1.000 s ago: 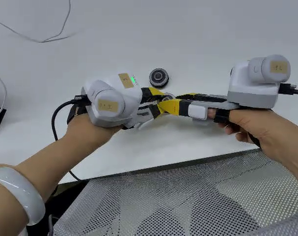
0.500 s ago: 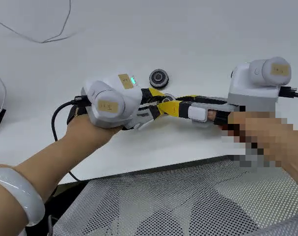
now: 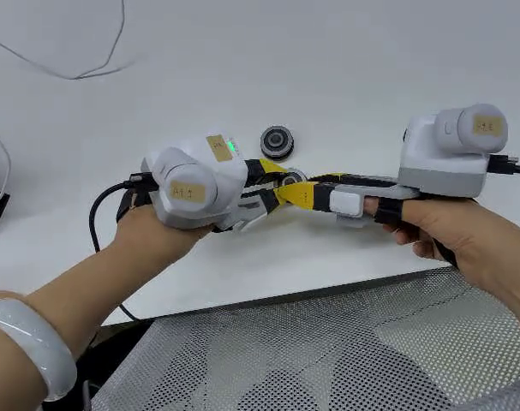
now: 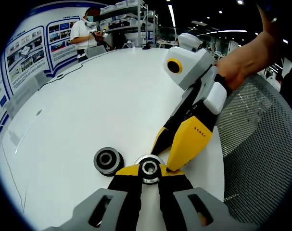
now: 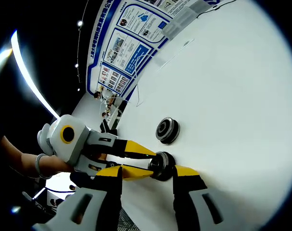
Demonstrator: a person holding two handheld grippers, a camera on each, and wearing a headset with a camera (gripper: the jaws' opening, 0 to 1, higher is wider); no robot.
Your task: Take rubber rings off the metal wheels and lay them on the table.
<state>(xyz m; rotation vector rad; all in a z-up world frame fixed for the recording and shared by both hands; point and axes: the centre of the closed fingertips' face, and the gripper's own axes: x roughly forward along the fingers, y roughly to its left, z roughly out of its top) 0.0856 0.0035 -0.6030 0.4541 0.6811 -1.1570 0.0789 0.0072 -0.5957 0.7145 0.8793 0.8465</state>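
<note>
Hardly anything has moved over the last second: our two grippers stay nose to nose on one wheel, and the slight downward slide of the whole head view is our own head shifting.

Our left gripper (image 4: 149, 171) has its yellow-tipped jaws closed narrow on the held wheel (image 4: 149, 167), one tip on each side of it, low over the white counter (image 4: 88, 96). We cannot tell whether the wheel touches the surface. Our right gripper (image 5: 148, 170) meets the same wheel from the opposite side with its jaws drawn in narrow. In the left gripper view, one of its yellow tips touches the wheel's right edge and the other meets its far edge. The held wheel shows a dark outer band around a bright metal hub.

In the head view the two pairs of jaws cross near the counter's front edge, between our left hand (image 3: 157, 227) and our right hand (image 3: 431, 218).

A second wheel (image 3: 277, 141) lies flat on the counter just beyond the crossed jaws, apart from them, with its black ring on it around the hub.

A thin cable (image 3: 80, 68) curls over the far left of the counter. A perforated mesh surface (image 3: 328, 342) lies below the counter's front edge. A white bangle (image 3: 32, 347) sits on our left wrist.
</note>
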